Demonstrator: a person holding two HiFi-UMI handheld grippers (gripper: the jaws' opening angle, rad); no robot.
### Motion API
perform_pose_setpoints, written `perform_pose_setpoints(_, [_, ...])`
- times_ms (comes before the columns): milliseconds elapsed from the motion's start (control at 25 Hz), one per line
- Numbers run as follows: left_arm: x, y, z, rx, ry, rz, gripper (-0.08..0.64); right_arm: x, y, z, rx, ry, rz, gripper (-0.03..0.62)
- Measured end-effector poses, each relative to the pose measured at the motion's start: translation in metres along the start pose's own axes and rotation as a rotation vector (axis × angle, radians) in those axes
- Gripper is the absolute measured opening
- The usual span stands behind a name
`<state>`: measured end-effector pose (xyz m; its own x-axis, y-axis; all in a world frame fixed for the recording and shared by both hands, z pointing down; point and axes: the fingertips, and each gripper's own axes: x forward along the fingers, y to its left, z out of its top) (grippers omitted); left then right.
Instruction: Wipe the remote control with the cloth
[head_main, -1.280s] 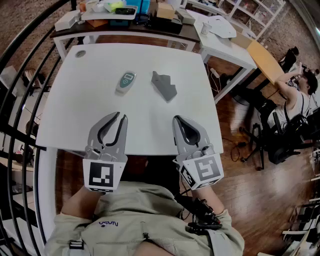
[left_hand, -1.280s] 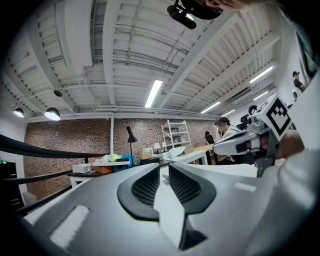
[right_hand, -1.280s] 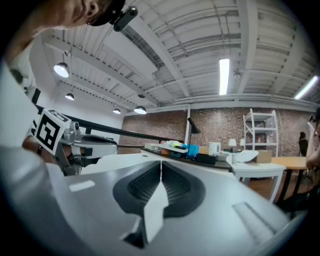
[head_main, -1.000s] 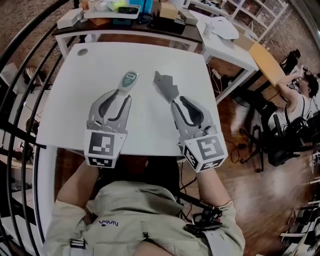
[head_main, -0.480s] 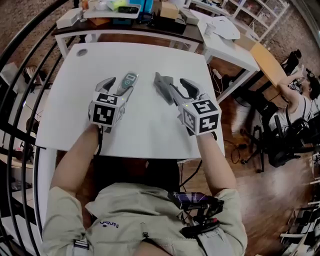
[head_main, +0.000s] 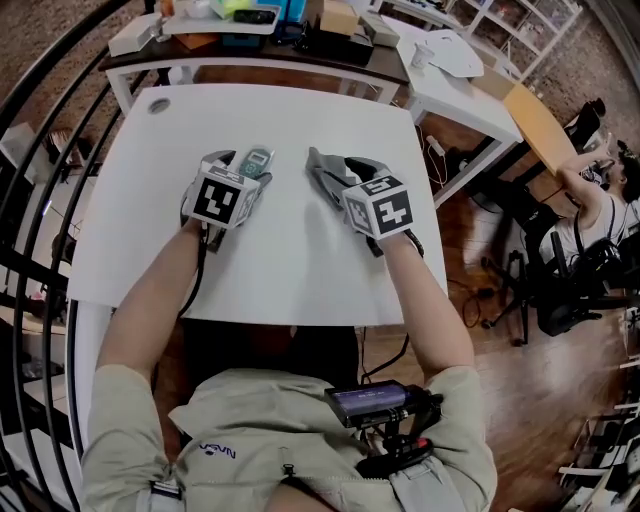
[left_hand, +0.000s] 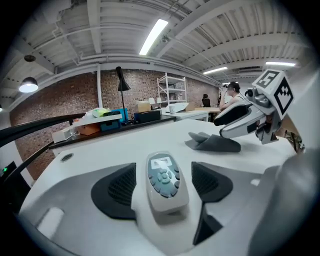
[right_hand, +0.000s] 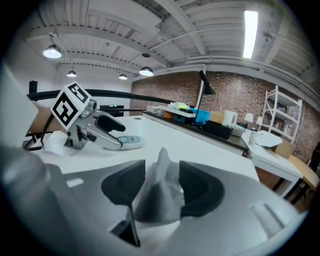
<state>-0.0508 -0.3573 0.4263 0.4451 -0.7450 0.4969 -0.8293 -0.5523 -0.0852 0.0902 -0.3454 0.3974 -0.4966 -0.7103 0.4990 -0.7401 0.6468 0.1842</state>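
Observation:
A grey remote control (head_main: 257, 160) with a small screen lies on the white table (head_main: 300, 250). It sits between the jaws of my left gripper (head_main: 243, 165), which are opening. In the left gripper view the remote (left_hand: 165, 180) has a dark pad (left_hand: 117, 189) on each side, and neither pad presses it. A crumpled grey cloth (head_main: 322, 168) lies to the right of the remote. My right gripper (head_main: 345, 172) straddles it with its jaws opening. In the right gripper view the cloth (right_hand: 160, 192) stands up between the pads (right_hand: 200, 192) and is not squeezed.
A round cable hole (head_main: 158, 105) is at the table's far left corner. Behind it a dark-topped table (head_main: 250, 45) carries boxes. A second white desk (head_main: 450, 85) is at the right, a black railing (head_main: 40, 160) at the left, and a seated person (head_main: 600, 170) at the far right.
Both grippers have moved from the table's near edge forward and down to the remote and the cloth. Their jaws have spread wider around those things.

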Motion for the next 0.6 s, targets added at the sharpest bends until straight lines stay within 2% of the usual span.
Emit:
perform_pose_setpoints(120, [0.003, -0.002, -0.003, -0.001, 0.062, -0.014, 0.354, 0.009, -0.001, -0.004, -0.020, 0.046, 0.017, 0.204])
perform_pose_setpoints(240, [0.005, -0.001, -0.009, -0.013, 0.111, -0.021, 0.287, 0.016, 0.000, -0.010, -0.036, 0.092, 0.021, 0.204])
perform_pose_setpoints(440, [0.005, -0.003, -0.007, 0.013, 0.109, -0.056, 0.282, 0.028, 0.002, -0.028, -0.041, 0.174, 0.026, 0.201])
perform_pose_setpoints(520, [0.004, -0.005, -0.008, 0.019, 0.109, -0.064, 0.279, 0.030, 0.002, -0.035, -0.023, 0.192, 0.025, 0.145])
perform_pose_setpoints(600, [0.003, -0.006, -0.009, 0.020, 0.104, -0.061, 0.279, 0.030, 0.000, -0.037, -0.013, 0.191, 0.014, 0.061])
